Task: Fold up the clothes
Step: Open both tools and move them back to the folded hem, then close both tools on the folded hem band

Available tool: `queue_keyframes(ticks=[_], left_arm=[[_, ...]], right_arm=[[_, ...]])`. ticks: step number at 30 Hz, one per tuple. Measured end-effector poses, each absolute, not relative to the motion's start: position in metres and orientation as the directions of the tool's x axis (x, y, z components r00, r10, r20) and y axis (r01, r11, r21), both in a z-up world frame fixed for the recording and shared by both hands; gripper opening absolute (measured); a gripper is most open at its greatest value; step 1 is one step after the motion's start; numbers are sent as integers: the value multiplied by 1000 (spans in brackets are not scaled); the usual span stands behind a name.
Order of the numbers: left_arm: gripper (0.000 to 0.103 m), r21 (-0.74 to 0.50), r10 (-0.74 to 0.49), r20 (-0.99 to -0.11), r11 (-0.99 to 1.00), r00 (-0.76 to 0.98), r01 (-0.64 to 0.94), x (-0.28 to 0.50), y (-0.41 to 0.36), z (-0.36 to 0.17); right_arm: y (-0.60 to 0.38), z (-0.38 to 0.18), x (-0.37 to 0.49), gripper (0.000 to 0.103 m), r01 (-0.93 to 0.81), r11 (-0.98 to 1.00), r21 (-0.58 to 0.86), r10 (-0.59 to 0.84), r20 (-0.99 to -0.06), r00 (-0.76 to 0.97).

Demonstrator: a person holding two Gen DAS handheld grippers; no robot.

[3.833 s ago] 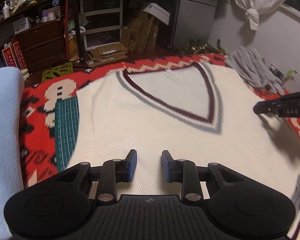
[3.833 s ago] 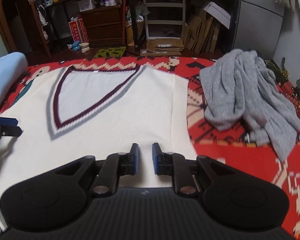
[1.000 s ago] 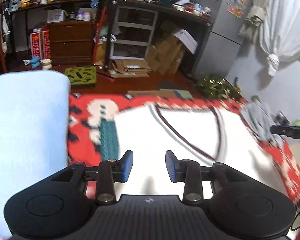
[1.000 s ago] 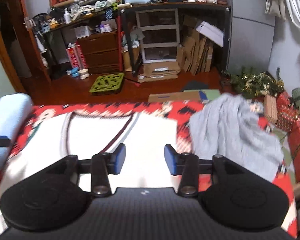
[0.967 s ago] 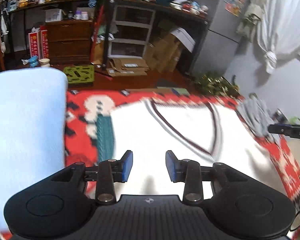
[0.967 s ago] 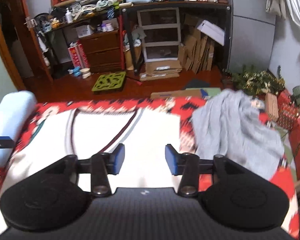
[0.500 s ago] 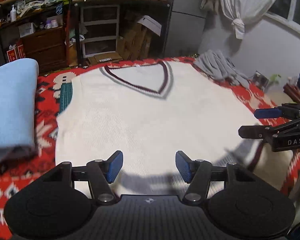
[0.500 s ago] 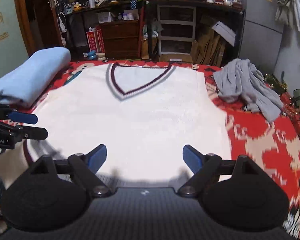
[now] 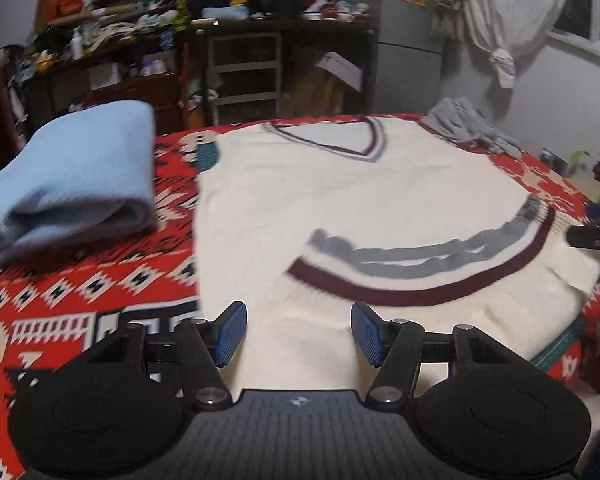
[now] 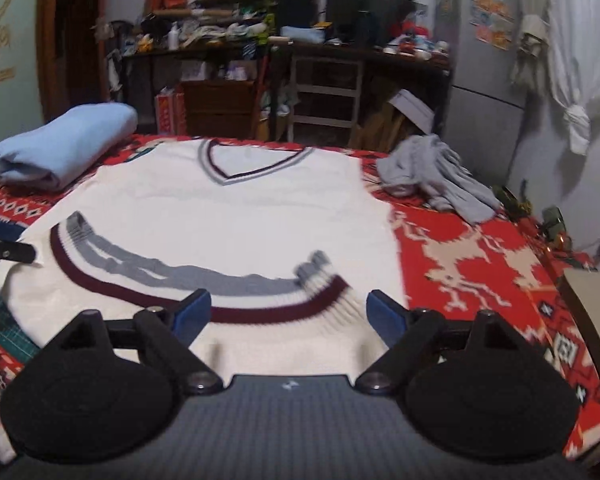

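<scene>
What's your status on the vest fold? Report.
Left gripper open; right gripper closing, pads touching nothing. White V-neck vest flat, striped hem folded up. Grey garment and blue folded sweater beside it, clear.

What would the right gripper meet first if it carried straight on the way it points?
Probably the white sweater's turned-up striped hem, lying right ahead between the right gripper's parted, closing jaws. Depth is unclear.

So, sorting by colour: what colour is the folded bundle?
Light blue bundle, clearest in the right wrist view.
</scene>
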State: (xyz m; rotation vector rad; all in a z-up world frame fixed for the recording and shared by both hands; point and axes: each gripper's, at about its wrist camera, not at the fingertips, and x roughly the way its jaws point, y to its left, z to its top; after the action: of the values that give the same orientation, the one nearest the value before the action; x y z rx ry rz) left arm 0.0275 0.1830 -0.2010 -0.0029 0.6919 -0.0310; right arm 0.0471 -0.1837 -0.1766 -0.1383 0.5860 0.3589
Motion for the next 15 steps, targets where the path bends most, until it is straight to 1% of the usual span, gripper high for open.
queue_keyframes(ticks=[3, 4, 6, 8, 10, 12, 15], left_arm=[[51, -44, -58, -637, 998, 769, 40, 27, 193, -203], [47, -50, -65, -640, 998, 766, 43, 26, 195, -204], [47, -54, -73, -647, 997, 759, 49, 25, 200, -206], [47, -64, -81, -644, 997, 761, 53, 18, 206, -206], [47, -91, -98, -639, 995, 763, 51, 10, 214, -206], [46, -128, -115, -639, 991, 760, 42, 3, 222, -208], [36, -185, -135, -648, 983, 749, 18, -1, 233, -214]], right_arm=[[-200, -182, 50, 77, -337, 942, -2, 273, -580, 768], [-205, -183, 50, 76, -329, 944, 3, 269, -583, 767], [-213, -184, 51, 71, -321, 947, 8, 265, -586, 766], [-223, -184, 50, 70, -316, 949, 8, 261, -581, 771], [-233, -183, 48, 68, -318, 948, 6, 264, -576, 774], [-242, -185, 48, 63, -311, 950, 8, 258, -582, 771], [-256, -193, 50, 53, -285, 958, 31, 245, -605, 758]])
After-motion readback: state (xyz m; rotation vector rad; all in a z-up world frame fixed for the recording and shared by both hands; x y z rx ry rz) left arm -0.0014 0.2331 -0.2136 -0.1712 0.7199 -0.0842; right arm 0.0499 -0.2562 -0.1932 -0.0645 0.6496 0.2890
